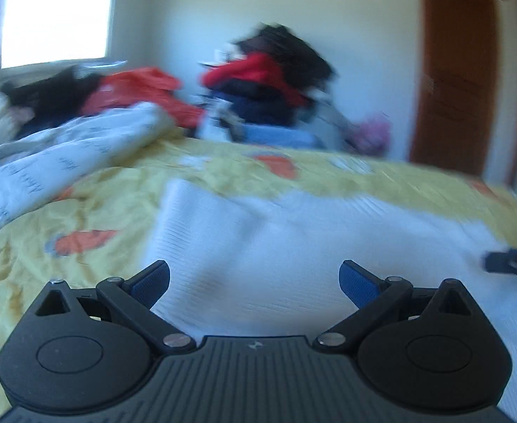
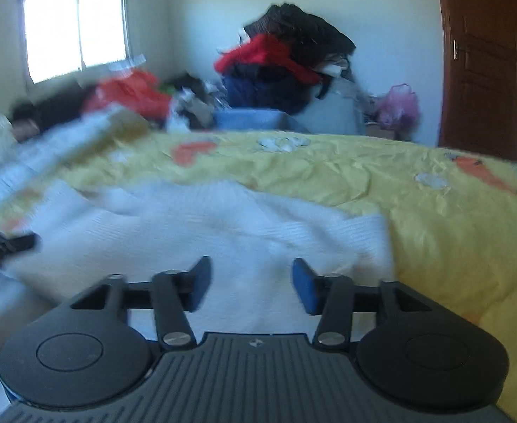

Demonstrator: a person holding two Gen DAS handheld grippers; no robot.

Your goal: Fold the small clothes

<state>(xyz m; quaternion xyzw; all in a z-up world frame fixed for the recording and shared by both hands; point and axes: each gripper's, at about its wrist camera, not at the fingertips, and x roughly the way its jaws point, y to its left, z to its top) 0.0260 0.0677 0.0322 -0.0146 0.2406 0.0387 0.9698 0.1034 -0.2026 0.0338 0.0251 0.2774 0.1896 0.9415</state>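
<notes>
A white ribbed knit garment [image 1: 293, 246] lies spread on the yellow bedsheet [image 1: 82, 211]; it also shows in the right wrist view [image 2: 205, 232]. My left gripper [image 1: 254, 282] is open wide, just above the garment's near part, holding nothing. My right gripper [image 2: 251, 282] is open, low over the garment near its right edge, also empty. Each gripper shows at the edge of the other's view, the right one [image 1: 512, 266] and the left one [image 2: 1, 245]. Both views are blurred.
A white printed duvet [image 1: 47, 155] is bunched at the left of the bed. Piles of red and dark clothes [image 2: 279, 67] stand against the far wall, with a blue bin [image 2: 247, 120] and a pink bag [image 2: 397, 104]. A brown door [image 2: 484, 60] is at right.
</notes>
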